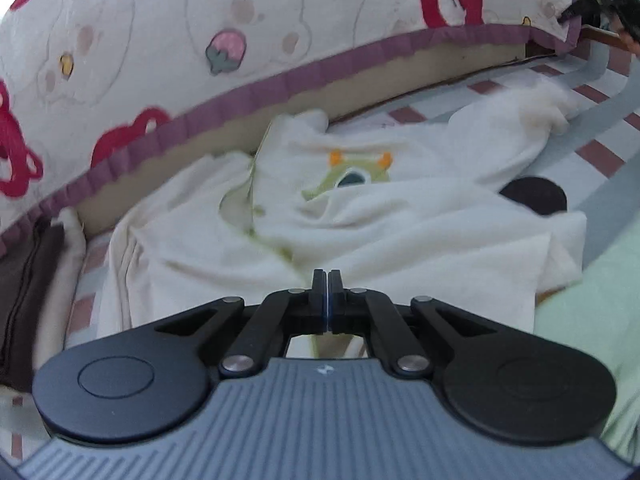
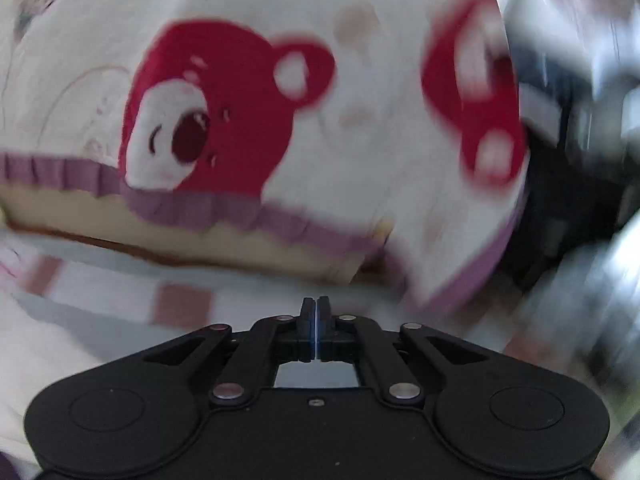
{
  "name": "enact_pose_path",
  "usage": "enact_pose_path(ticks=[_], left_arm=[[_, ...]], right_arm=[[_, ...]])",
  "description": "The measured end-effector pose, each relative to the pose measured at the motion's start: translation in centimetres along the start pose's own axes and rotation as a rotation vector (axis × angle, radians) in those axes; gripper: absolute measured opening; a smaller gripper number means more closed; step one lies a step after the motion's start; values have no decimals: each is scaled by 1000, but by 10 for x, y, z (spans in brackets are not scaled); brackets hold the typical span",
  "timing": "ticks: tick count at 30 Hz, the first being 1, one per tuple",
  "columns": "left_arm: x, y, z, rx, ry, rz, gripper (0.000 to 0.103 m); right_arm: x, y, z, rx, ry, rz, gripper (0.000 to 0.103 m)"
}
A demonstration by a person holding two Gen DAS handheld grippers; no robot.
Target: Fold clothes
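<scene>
My left gripper (image 1: 327, 274) sat clenched, apparently empty, over the crumpled top (image 1: 320, 216); right gripper (image 2: 316, 302) nearly clenched, empty. I judged regrasping a hem came next.

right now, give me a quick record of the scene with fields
garment: cream top with a green and orange print, crumpled, not yet folded
surface: checked sheet on the bed
backdrop: bear-print cover with a purple frill
left gripper: jaws shut, low over the near part of the top; grip on cloth cannot be told
right gripper: jaws shut, nothing between them, over the sheet
other: dark folded cloth at left
</scene>
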State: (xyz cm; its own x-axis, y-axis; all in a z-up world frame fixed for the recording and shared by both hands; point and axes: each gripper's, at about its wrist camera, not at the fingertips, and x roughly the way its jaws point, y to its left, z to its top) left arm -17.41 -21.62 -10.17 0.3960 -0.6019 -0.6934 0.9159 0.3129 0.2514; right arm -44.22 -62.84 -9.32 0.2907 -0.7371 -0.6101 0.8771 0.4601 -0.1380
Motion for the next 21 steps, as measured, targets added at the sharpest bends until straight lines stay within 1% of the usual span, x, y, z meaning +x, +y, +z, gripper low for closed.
enact_pose_path(ticks=[2,4,5,6,7,8,10,11,12,13,15,17,19,21], left_arm=[[-7,5,-11,5,21,10,11],[-12,9,-22,8,60,44,26],[-14,14,-26,-3,81,60,28],[-17,21,-32,-21,102,67,28],[-21,29,-37,-43,122,71,28],[-25,37,-43,-65,143,74,29],[-35,49,-55,-59,172,83,34],[-41,55,-61,-51,186,88,35],[-46,61,-66,-43,200,92,40],[-51,67,-72,-36,214,97,44],[-65,76,-84,-24,226,115,47],[-74,84,-95,-35,259,98,48],[-78,87,-104,-44,279,68,48],[-79,83,-112,-40,269,49,50]], right_arm=[[-15,8,-24,70,27,166,12],[-37,28,-53,77,65,343,24],[-47,39,-69,80,97,436,37],[-56,49,-85,82,133,529,40],[-64,59,-99,79,166,606,40],[-73,68,-111,67,197,655,40],[-92,86,-133,45,244,724,41],[-101,93,-141,41,254,750,41],[-111,101,-148,32,258,773,41],[-122,109,-153,0,249,787,42],[-145,128,-161,-96,216,800,44],[-164,152,-163,-231,188,800,51],[-181,176,-165,-347,150,810,52],[-191,196,-165,-391,131,837,52]])
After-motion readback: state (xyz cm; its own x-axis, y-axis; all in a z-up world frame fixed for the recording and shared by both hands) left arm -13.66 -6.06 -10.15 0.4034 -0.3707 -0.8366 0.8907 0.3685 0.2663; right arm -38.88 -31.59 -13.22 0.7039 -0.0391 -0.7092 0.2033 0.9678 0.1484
